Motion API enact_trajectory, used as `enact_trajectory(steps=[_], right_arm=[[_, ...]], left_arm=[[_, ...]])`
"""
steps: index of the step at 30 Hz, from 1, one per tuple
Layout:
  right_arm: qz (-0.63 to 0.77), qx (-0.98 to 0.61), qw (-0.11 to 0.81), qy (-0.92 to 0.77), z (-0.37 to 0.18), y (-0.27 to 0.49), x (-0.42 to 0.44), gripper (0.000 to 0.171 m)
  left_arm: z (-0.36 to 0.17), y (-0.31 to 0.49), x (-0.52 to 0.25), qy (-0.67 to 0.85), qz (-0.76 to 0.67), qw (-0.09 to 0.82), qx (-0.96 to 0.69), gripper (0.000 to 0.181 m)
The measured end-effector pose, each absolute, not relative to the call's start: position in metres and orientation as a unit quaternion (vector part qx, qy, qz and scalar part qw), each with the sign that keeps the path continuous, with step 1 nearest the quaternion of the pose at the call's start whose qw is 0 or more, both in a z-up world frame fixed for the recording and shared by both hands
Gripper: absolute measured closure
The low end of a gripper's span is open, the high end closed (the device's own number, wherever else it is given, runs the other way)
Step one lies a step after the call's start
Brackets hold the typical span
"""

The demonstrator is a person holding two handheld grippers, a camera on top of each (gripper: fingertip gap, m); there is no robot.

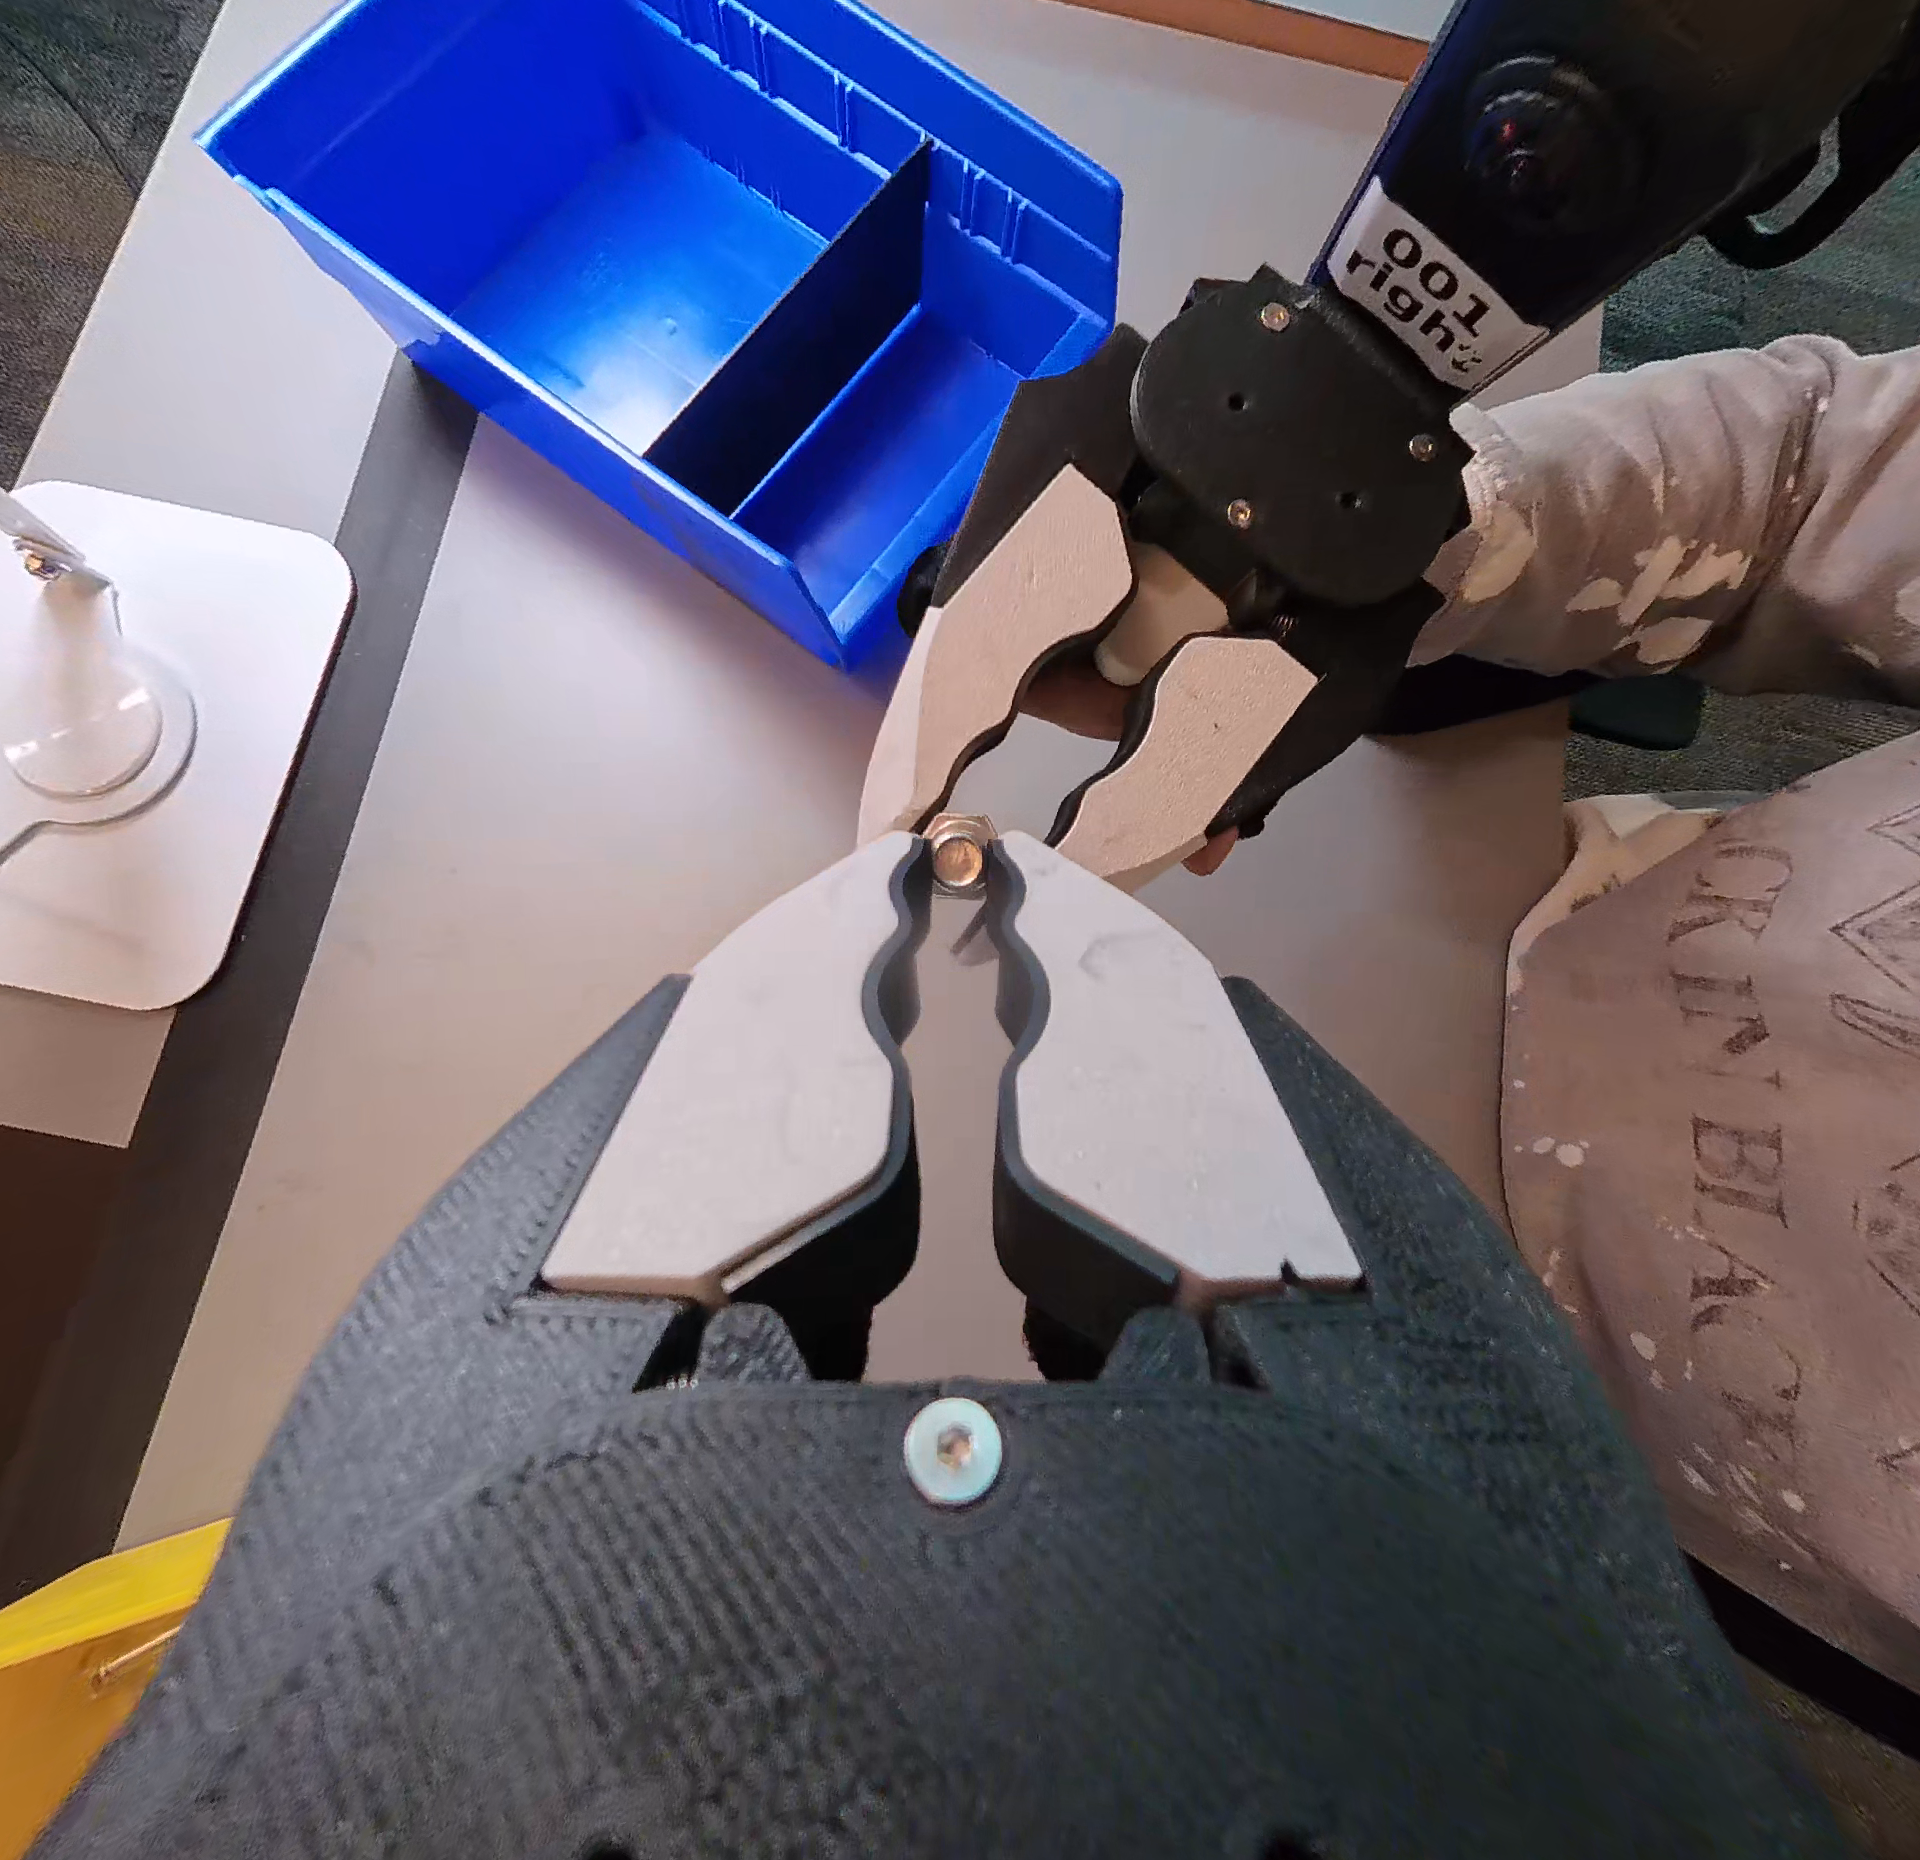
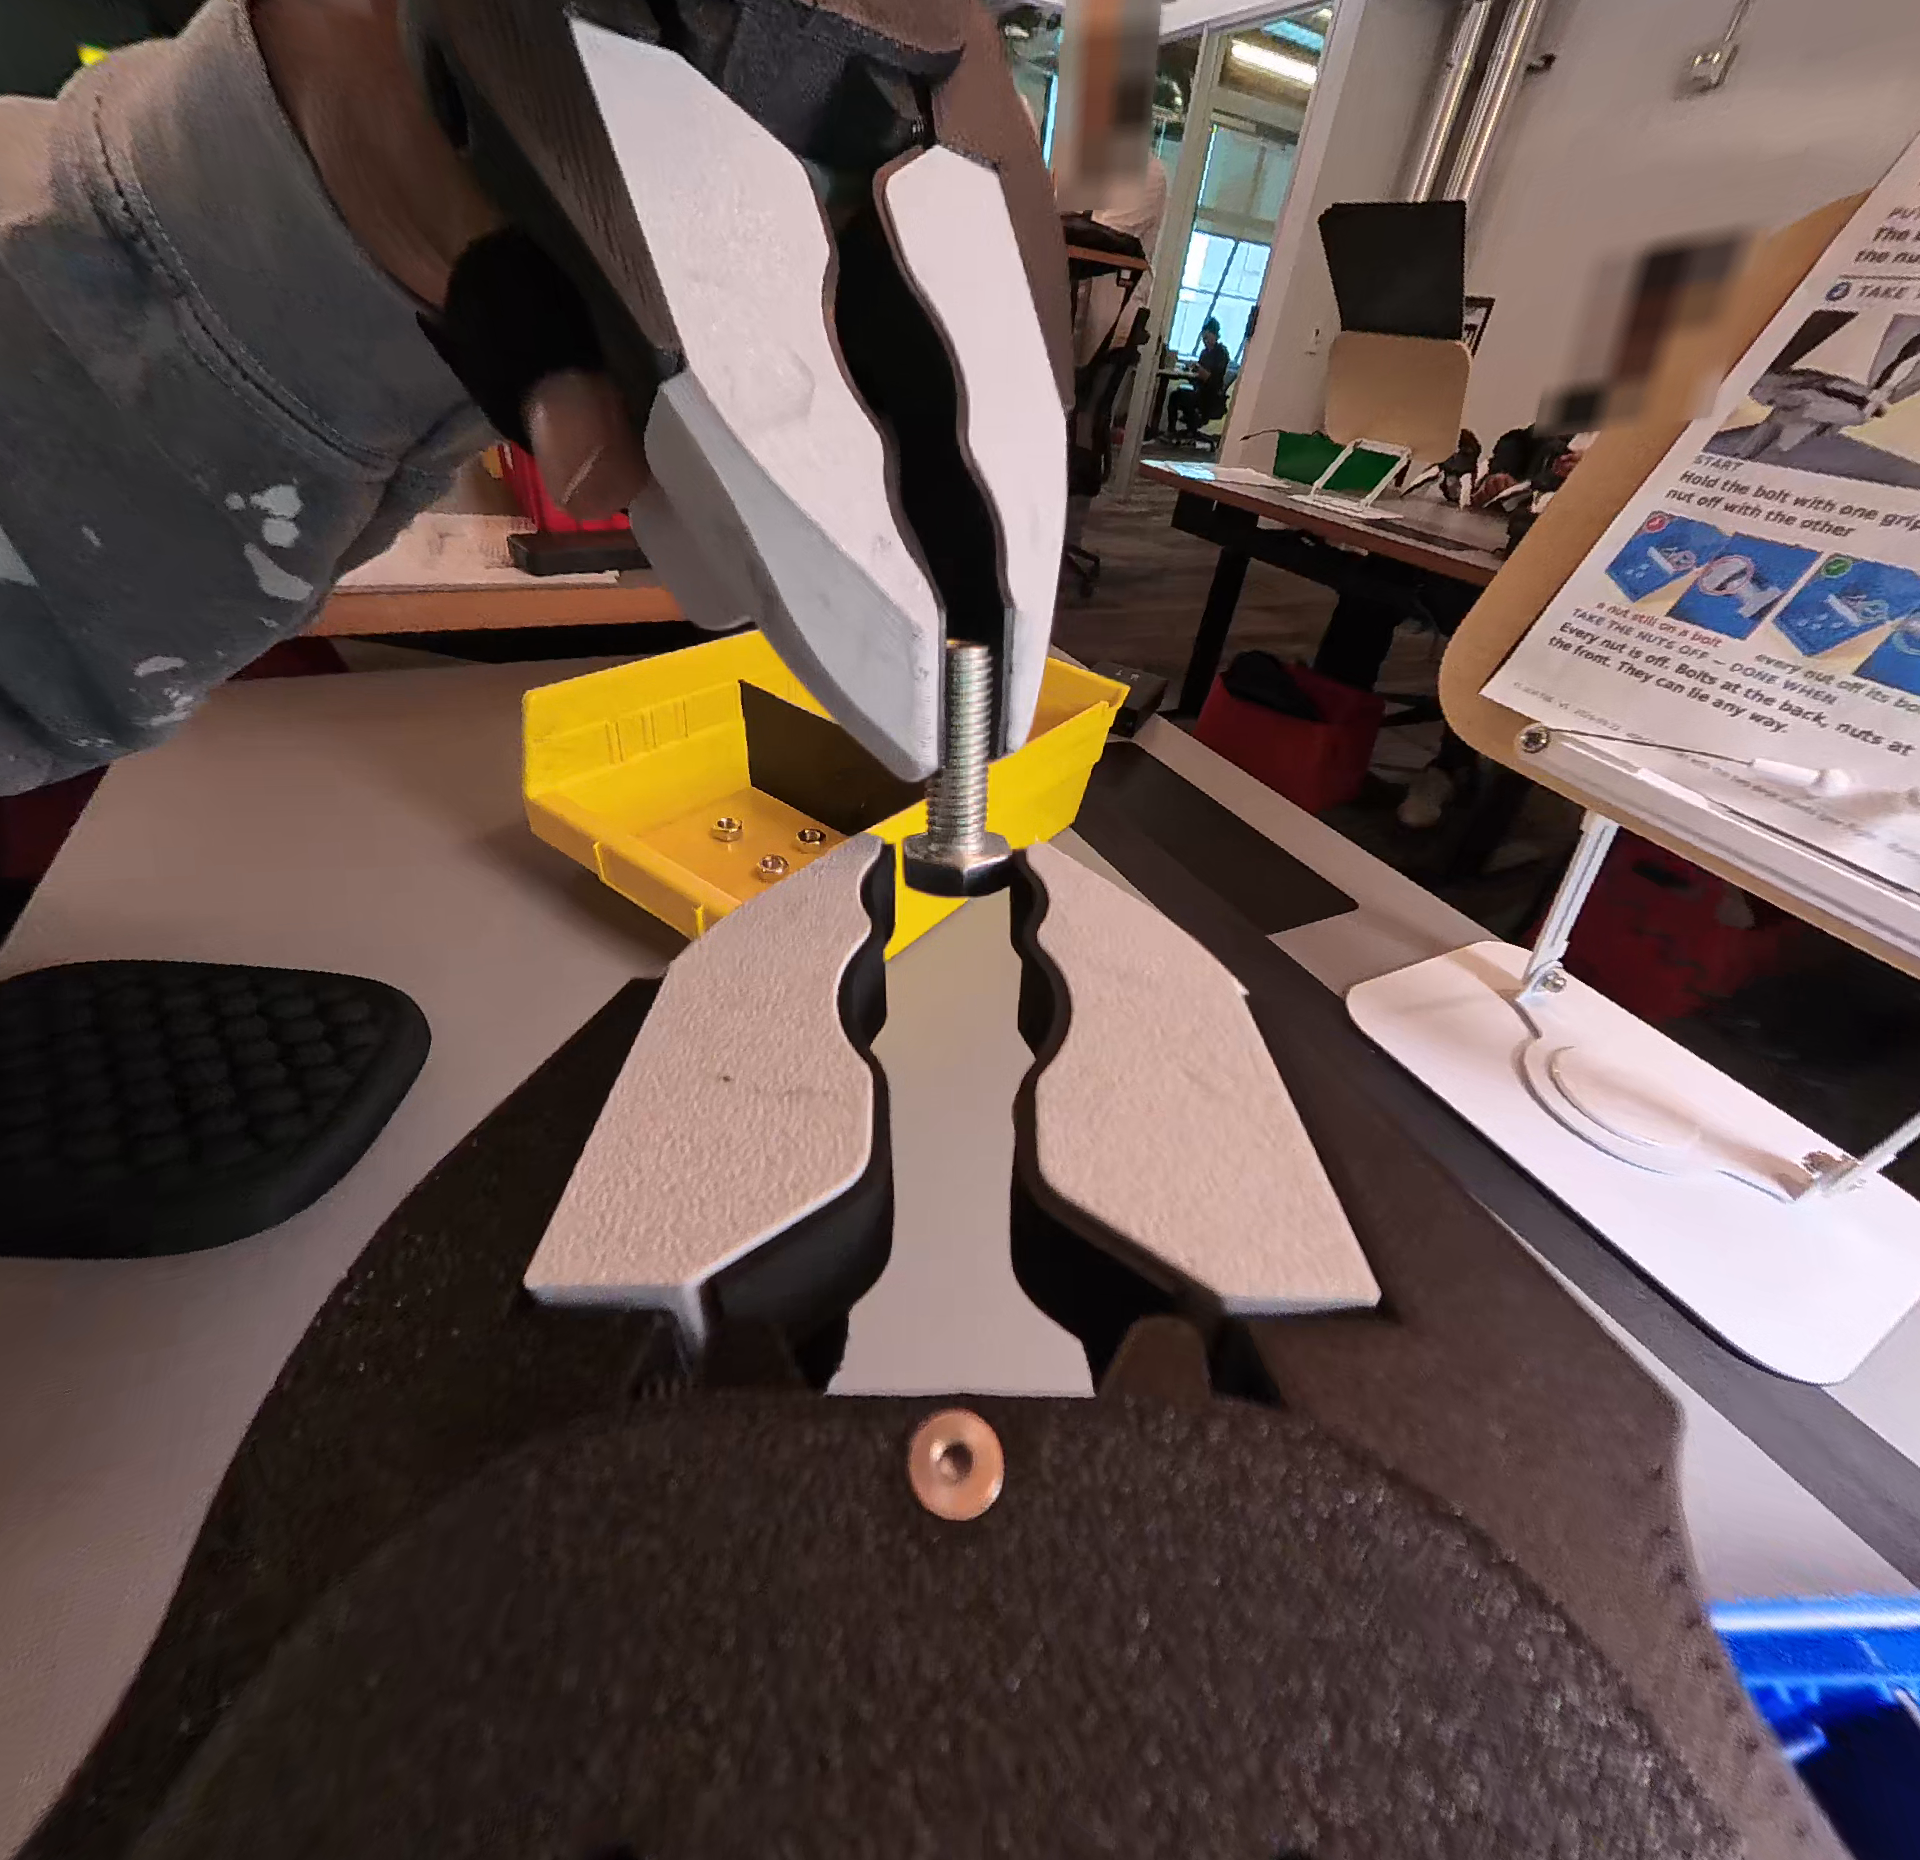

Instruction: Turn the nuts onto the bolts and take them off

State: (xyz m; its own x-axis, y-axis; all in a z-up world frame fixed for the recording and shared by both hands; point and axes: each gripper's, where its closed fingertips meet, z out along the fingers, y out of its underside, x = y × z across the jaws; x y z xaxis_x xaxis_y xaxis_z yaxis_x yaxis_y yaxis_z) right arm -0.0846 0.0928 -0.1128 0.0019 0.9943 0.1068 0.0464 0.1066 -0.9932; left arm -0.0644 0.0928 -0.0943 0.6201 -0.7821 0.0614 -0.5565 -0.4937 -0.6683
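- Your left gripper (image 2: 971, 667) is clamped on the threaded shank of the bolt (image 2: 964, 761), held upright above the bench (image 1: 582, 771).
- Your right gripper (image 2: 951, 860) stands parted around the bolt's hex end, not squeezing it.
- Yellow bin (image 2: 644, 761): three brass nuts (image 2: 769, 842) in the front compartment.
- Blue bin (image 1: 582, 252): black divider (image 1: 800, 356), two compartments.

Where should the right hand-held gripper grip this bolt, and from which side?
On the hex piece at the lower end of the bolt, from the side: its flats suit a pinch, and the left hand-held gripper holds the upright shank above.
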Motion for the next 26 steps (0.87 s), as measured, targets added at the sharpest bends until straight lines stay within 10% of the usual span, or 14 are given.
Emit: enact_trajectory(steps=[19,26], right_arm=[[0.573,-0.45,0.48,-0.488,-0.107,0.083,-0.078,0.153],[0.584,-0.441,0.478,-0.485,-0.1,0.087,-0.052,0.153]], left_arm=[[-0.08,0.095,-0.062,0.392,-0.177,0.355,-0.83,0.154],[-0.081,0.091,-0.166,0.301,-0.093,0.383,-0.868,0.152]])
